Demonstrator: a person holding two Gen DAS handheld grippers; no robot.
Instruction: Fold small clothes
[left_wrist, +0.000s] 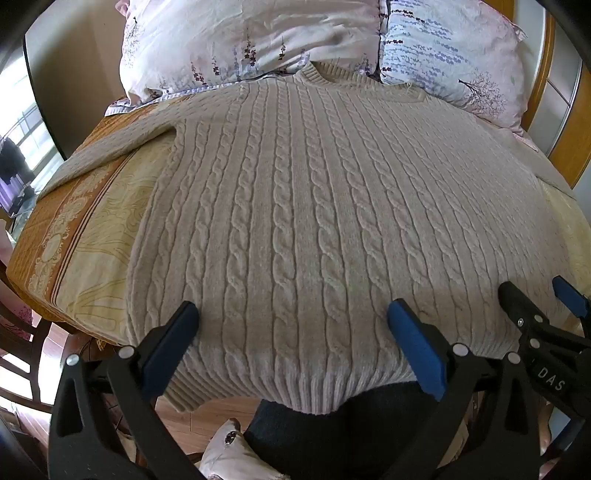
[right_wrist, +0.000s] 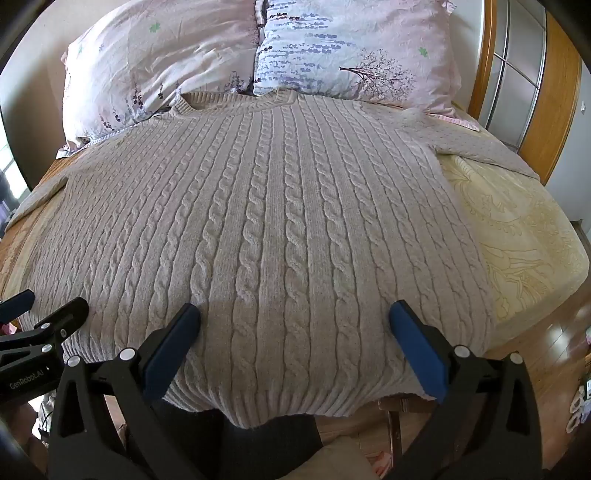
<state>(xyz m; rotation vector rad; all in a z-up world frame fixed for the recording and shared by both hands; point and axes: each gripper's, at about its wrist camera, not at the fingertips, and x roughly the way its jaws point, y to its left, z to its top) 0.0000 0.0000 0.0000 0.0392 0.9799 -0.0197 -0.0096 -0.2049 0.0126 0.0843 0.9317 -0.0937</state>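
A cream cable-knit sweater (left_wrist: 314, 206) lay flat on the bed (left_wrist: 92, 236), hem at the near edge (collar toward the pillows (right_wrist: 258, 51)). Left gripper (left_wrist: 291, 321) and right gripper (right_wrist: 295, 321) hovered released over the hem; folding apparently had not begun, a sleeve likely next.

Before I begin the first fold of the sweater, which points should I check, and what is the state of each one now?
1. Sweater lies flat, front up, on the bed: ok.
2. Both sleeves spread out to the sides, not tucked under: ok; the cuffs are out of view.
3. Left claw open and empty, above the hem: ok.
4. Right claw open and empty, above the hem: ok.
5. Hem fully on the bed: not ok, it hangs over the near edge.
6. Collar clear of the pillows: cannot tell, it lies right at their edge.
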